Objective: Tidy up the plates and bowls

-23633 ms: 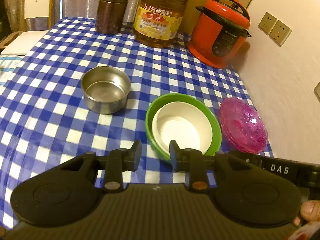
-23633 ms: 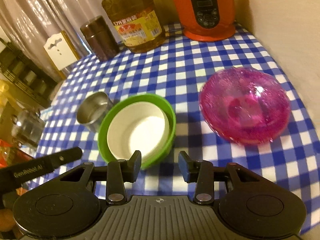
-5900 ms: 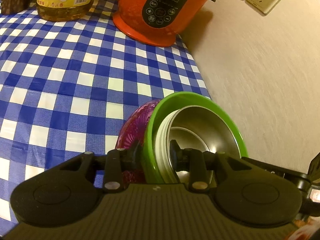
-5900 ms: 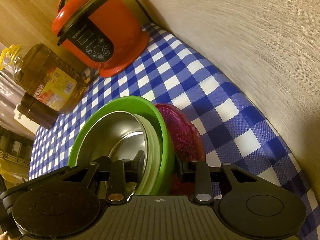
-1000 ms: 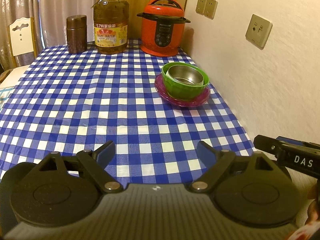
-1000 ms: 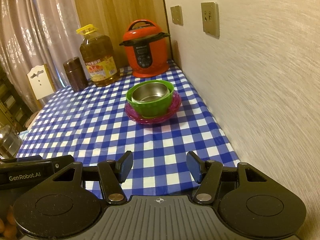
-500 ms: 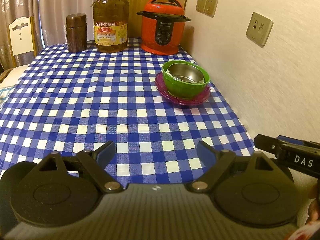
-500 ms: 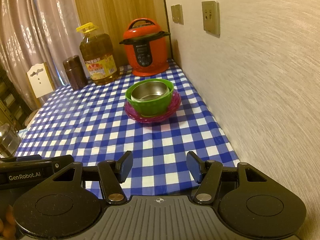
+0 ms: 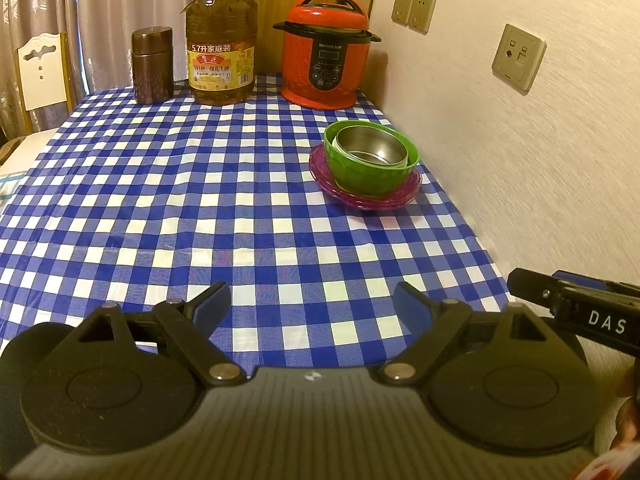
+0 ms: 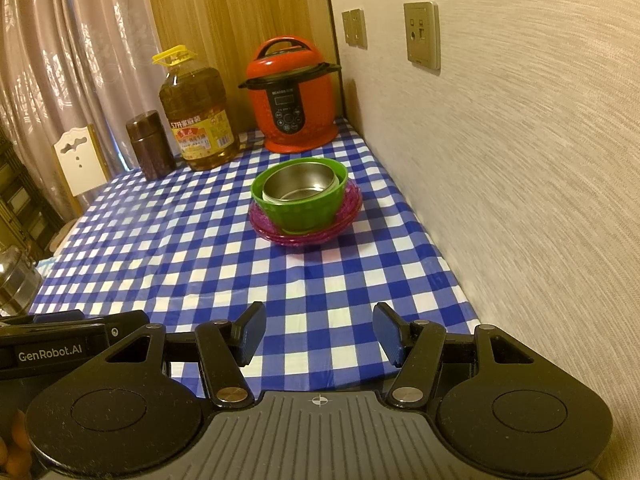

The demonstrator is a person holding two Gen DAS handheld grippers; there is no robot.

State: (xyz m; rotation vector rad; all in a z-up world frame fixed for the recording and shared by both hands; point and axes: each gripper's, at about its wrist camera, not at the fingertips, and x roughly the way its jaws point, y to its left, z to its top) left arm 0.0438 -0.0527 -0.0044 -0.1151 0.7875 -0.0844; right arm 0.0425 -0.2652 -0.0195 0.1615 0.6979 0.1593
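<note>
A steel bowl [image 9: 370,146] sits nested inside a green bowl [image 9: 362,176], which stands on a pink glass plate [image 9: 404,194] near the wall on the blue checked table [image 9: 160,200]. The same stack shows in the right wrist view: steel bowl [image 10: 298,186], green bowl [image 10: 304,212], pink plate [image 10: 348,216]. My left gripper [image 9: 311,302] is open and empty, well back from the stack over the table's near edge. My right gripper [image 10: 319,330] is open and empty, also far from the stack.
A red pressure cooker [image 9: 326,66], a large oil bottle [image 9: 221,46] and a brown canister [image 9: 153,66] stand along the table's far edge. The wall [image 9: 540,140] with sockets runs along the right. A white chair [image 9: 40,72] stands at the far left.
Both grippers have stayed open and shifted only slightly relative to the stack over the last second. Earlier they held the nested bowls by the rim; now the stack rests free.
</note>
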